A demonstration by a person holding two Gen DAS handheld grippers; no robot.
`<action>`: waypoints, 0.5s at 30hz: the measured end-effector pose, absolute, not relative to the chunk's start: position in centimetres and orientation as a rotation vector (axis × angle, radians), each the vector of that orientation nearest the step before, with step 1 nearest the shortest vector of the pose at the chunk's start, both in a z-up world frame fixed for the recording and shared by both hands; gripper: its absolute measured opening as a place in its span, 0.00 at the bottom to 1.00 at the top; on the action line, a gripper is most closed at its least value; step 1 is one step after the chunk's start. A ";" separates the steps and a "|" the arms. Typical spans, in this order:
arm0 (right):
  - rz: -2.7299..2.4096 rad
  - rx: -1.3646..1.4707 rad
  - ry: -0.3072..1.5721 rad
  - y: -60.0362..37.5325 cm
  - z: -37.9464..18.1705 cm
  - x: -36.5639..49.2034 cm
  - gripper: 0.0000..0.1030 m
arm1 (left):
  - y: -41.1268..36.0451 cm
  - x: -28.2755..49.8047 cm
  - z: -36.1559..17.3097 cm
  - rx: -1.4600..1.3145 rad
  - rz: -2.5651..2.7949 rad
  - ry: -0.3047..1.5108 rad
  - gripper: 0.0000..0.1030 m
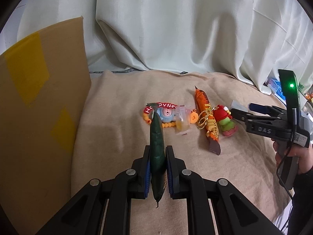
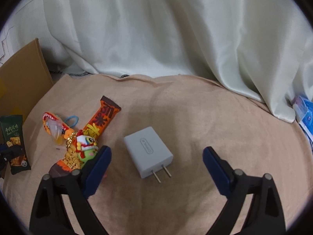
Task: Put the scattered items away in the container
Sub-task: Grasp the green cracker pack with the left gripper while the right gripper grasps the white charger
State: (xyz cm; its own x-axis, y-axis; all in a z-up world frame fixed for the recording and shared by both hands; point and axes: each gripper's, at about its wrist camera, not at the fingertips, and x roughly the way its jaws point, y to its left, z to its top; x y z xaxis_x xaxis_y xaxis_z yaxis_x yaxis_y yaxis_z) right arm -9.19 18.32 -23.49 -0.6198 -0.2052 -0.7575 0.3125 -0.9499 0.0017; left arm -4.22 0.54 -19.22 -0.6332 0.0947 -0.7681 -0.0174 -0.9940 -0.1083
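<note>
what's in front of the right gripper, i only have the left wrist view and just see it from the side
Observer: A grey wall charger lies on the beige blanket between the open fingers of the right gripper, prongs pointing back toward the gripper.
Operator: is the right one touching it yet
Observer: No. Both blue pads stand apart from the charger, one to each side.
Operator: what does my green packet say, i only see its edge
Observer: The right wrist view shows its face: a dark green snack packet marked beef flavor, clamped in the left gripper.
</note>
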 end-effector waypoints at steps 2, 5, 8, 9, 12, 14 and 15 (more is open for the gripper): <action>-2.574 1.180 0.211 17.9 -23.7 -9.3 0.76 | 0.6 -4.4 -19.3 -1.321 2.772 -0.141 0.14; -2.528 1.214 0.239 17.3 -24.2 -9.5 0.52 | 0.8 -4.3 -19.3 -1.322 2.770 -0.141 0.14; -2.507 1.198 0.134 18.1 -23.5 -8.8 0.49 | 1.0 -4.2 -19.0 -1.319 2.770 -0.141 0.14; -2.510 1.187 0.115 18.3 -23.0 -8.3 0.49 | 1.1 -4.1 -18.8 -1.314 2.774 -0.145 0.14; -2.529 1.144 0.108 18.8 -21.4 -6.0 0.48 | 1.5 -3.5 -17.9 -1.285 2.777 -0.153 0.14; -2.545 1.116 0.099 18.9 -20.5 -4.6 0.48 | 1.7 -3.0 -17.5 -1.275 2.783 -0.148 0.14; -2.546 1.106 0.093 19.0 -20.2 -3.9 0.48 | 1.8 -2.6 -17.4 -1.272 2.789 -0.151 0.14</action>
